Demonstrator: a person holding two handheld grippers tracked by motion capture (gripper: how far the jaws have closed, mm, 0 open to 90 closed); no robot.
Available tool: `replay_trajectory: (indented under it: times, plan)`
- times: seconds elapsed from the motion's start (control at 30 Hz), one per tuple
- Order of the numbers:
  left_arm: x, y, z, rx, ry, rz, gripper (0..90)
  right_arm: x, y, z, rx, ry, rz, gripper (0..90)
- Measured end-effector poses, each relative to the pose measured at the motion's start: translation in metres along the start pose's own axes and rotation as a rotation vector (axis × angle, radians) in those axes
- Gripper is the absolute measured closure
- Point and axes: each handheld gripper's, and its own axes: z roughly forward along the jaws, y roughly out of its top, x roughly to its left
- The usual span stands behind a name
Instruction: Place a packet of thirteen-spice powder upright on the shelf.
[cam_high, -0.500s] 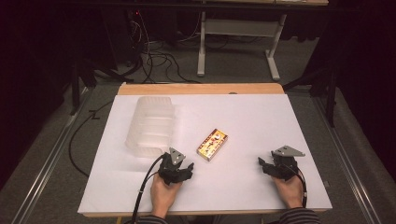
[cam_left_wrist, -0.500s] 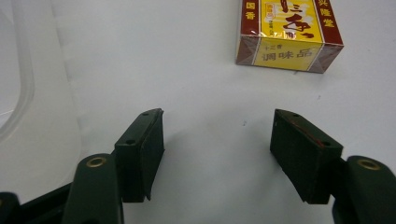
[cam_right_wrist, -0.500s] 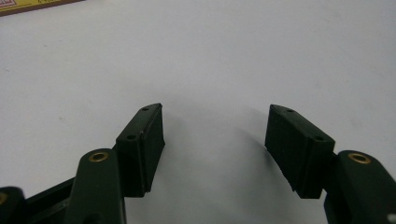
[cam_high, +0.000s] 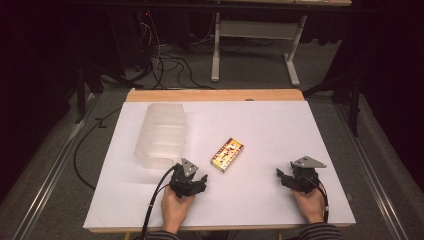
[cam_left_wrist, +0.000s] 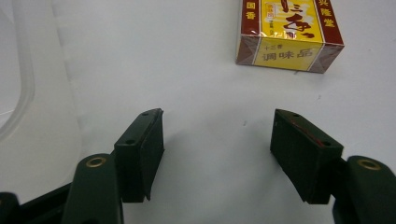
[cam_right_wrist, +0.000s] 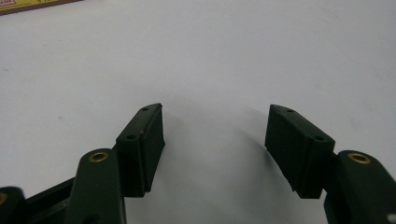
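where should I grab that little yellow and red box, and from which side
Probably across its two long edges, near the middle. The box lies flat on the white table with space all around, so the open left gripper, nearest and just short of it, could come down from above, jaws straddling its narrow width.

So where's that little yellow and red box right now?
In the high view the little box lies flat near the middle of the white table, just right of the clear plastic container and slightly ahead of the left hand-held gripper.
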Motion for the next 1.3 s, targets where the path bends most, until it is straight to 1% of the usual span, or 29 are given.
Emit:
replay_trajectory:
  times: [0.27, 0.33, 0.53, 0.57, 0.63, 0.7, 0.8, 0.83, 0.87, 0.9, 0.93, 0.97, 1.17, 1.3]
  plan:
    - [0.001, 0.000, 0.000, 0.001, -0.010, -0.008, 34.5, 0.000, 0.000, 0.000, -0.001, 0.001, -0.001, 37.9]
    - [0.003, 0.001, 0.000, 0.003, -0.031, -0.014, 32.6, 0.000, 0.000, 0.000, -0.001, 0.002, -0.002, 38.1]
    - [0.004, 0.001, 0.000, 0.004, -0.035, -0.018, 31.9, 0.000, 0.000, 0.000, 0.000, 0.002, 0.002, 38.1]
    - [0.004, 0.001, 0.000, 0.006, -0.039, -0.021, 31.9, 0.000, 0.000, 0.000, 0.000, 0.002, 0.003, 38.1]
    - [0.005, 0.002, 0.000, 0.005, -0.054, -0.041, 30.5, 0.001, 0.000, 0.000, -0.001, -0.002, -0.002, 38.1]
    - [0.006, 0.002, 0.000, 0.007, -0.057, -0.041, 30.5, 0.000, 0.000, 0.000, -0.001, -0.002, -0.006, 38.1]
    - [0.007, 0.002, -0.002, 0.013, -0.064, -0.039, 30.6, 0.000, 0.000, 0.000, -0.002, -0.002, -0.008, 38.1]
    - [0.007, 0.002, -0.003, 0.010, -0.057, -0.034, 30.6, 0.000, 0.000, 0.000, -0.001, -0.002, -0.003, 38.1]
    - [0.007, 0.002, -0.005, 0.009, -0.060, -0.041, 30.4, 0.000, 0.000, 0.000, -0.001, -0.002, -0.001, 38.1]
    - [0.008, 0.003, -0.008, -0.003, -0.068, -0.049, 30.3, 0.000, 0.000, 0.000, -0.001, -0.001, -0.003, 38.0]
    - [0.008, 0.003, -0.008, -0.003, -0.068, -0.049, 30.3, 0.000, 0.000, 0.000, -0.001, -0.001, -0.003, 38.0]
    - [0.008, 0.005, -0.011, -0.009, -0.078, -0.055, 30.3, 0.000, 0.000, 0.000, -0.001, -0.001, -0.001, 38.0]
    - [0.004, 0.018, -0.023, -0.033, -0.086, -0.028, 27.1, 0.000, 0.000, 0.000, -0.001, -0.003, -0.005, 38.0]
    - [0.002, 0.023, -0.026, -0.029, -0.095, -0.020, 24.8, 0.000, 0.000, 0.000, -0.001, -0.004, -0.005, 38.0]
